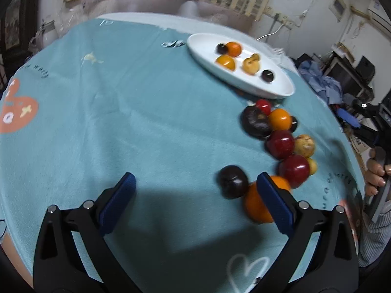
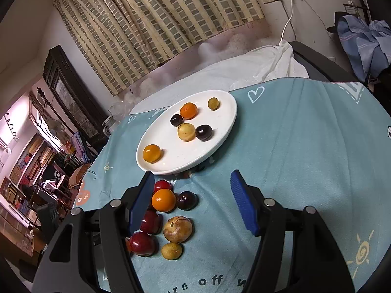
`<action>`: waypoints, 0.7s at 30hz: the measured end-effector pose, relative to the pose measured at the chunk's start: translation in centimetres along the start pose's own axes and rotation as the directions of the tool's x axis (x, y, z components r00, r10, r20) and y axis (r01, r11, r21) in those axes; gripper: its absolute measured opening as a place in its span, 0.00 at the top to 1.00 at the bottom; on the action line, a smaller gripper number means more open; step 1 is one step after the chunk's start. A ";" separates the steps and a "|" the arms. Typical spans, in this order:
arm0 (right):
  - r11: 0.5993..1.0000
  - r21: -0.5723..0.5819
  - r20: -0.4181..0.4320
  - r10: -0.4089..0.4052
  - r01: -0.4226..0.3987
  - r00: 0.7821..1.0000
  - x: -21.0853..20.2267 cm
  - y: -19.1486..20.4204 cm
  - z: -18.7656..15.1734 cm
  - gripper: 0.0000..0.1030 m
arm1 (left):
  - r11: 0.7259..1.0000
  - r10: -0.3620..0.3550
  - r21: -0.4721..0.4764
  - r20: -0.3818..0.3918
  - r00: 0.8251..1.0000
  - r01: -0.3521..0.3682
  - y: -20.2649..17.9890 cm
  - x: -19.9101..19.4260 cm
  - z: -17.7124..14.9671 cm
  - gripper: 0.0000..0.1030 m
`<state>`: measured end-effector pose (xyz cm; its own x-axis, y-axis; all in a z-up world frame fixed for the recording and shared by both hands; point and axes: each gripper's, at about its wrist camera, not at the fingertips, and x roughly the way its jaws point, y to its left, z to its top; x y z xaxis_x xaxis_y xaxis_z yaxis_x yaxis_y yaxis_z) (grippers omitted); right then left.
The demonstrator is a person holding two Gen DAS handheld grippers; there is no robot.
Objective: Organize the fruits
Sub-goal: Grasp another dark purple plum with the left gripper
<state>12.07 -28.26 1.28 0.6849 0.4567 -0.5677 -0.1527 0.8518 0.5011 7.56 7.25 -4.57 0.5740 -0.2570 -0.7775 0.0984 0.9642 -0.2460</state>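
Observation:
A white plate (image 1: 281, 90) (image 2: 220, 146) sits on the teal cloth and holds several small fruits: an orange one (image 2: 188, 110), dark plums (image 2: 203, 132) and yellow ones (image 2: 186, 131). A loose cluster of fruit lies on the cloth in front of the plate: red apples (image 1: 294, 171) (image 2: 142, 243), an orange (image 2: 163, 200), dark fruits (image 1: 232, 182), a tan fruit (image 2: 177, 228). My left gripper (image 1: 195, 180) is open and empty, its right finger beside an orange (image 1: 255, 205). My right gripper (image 2: 191, 178) is open and empty, above the cluster.
The teal cloth (image 1: 122, 122) covers the table. A white bag (image 2: 268, 66) lies beyond the table's far edge. A curtain (image 2: 158, 17) hangs behind. Clutter and clothes (image 1: 325, 85) stand to the right of the table. The person's hand (image 1: 375, 173) holds the other gripper's handle.

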 end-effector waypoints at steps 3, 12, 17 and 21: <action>1.000 -0.002 0.000 0.002 -0.002 1.000 -0.1 0.1 0.0 0.37 | 1.000 -0.008 0.014 -0.017 1.000 0.008 -0.2 0.2 -0.2 0.02; 1.000 -0.002 -0.003 0.004 -0.004 1.000 0.0 0.1 0.0 0.37 | 0.984 0.158 0.074 0.070 0.985 -0.163 -0.6 0.4 1.9 0.02; 1.000 -0.003 -0.001 0.006 -0.006 1.000 -0.1 0.2 0.1 0.37 | 0.989 0.132 -0.077 0.090 0.987 -0.125 2.2 -0.4 3.9 0.02; 1.000 -0.017 0.006 0.009 -0.009 1.000 -0.3 0.6 0.1 0.37 | 0.994 0.113 -0.020 0.088 0.990 -0.111 1.1 -0.4 2.5 0.02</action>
<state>11.86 -27.85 1.80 0.6876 0.4631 -0.5592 -0.1708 0.8517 0.4954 9.46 8.55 -3.08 0.6505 -0.1401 -0.7465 0.0176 0.9854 -0.1695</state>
